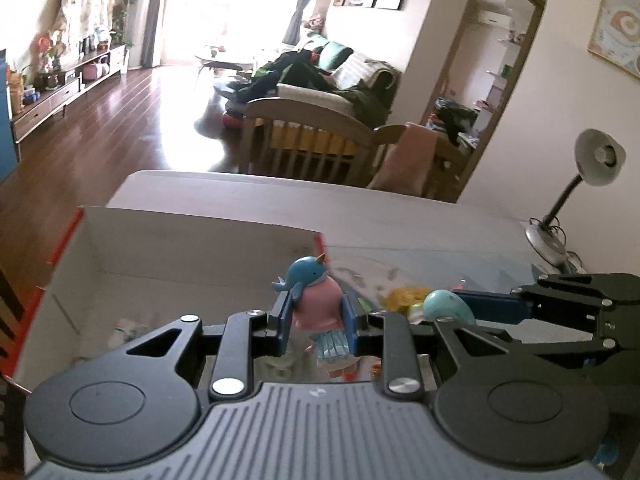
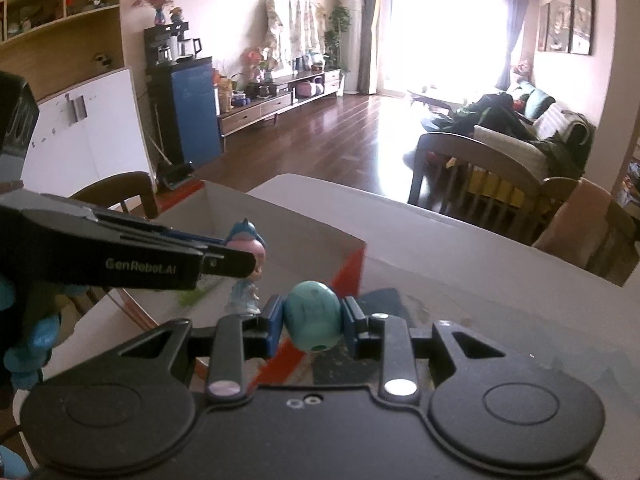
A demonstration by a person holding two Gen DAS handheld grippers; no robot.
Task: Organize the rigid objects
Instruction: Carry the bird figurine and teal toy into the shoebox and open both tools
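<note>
My left gripper has its fingers closed on the doll, above the box's right edge. I lower it gently inside the box. My right gripper clamps the egg beside the box; I wait.

The open white cardboard box with red edges offers bare floor along its far wall. The black right gripper reaches in from the side, crowding the black left gripper. Beyond the box, the grey tabletop lies bare up to a silver gooseneck desk lamp.
</note>
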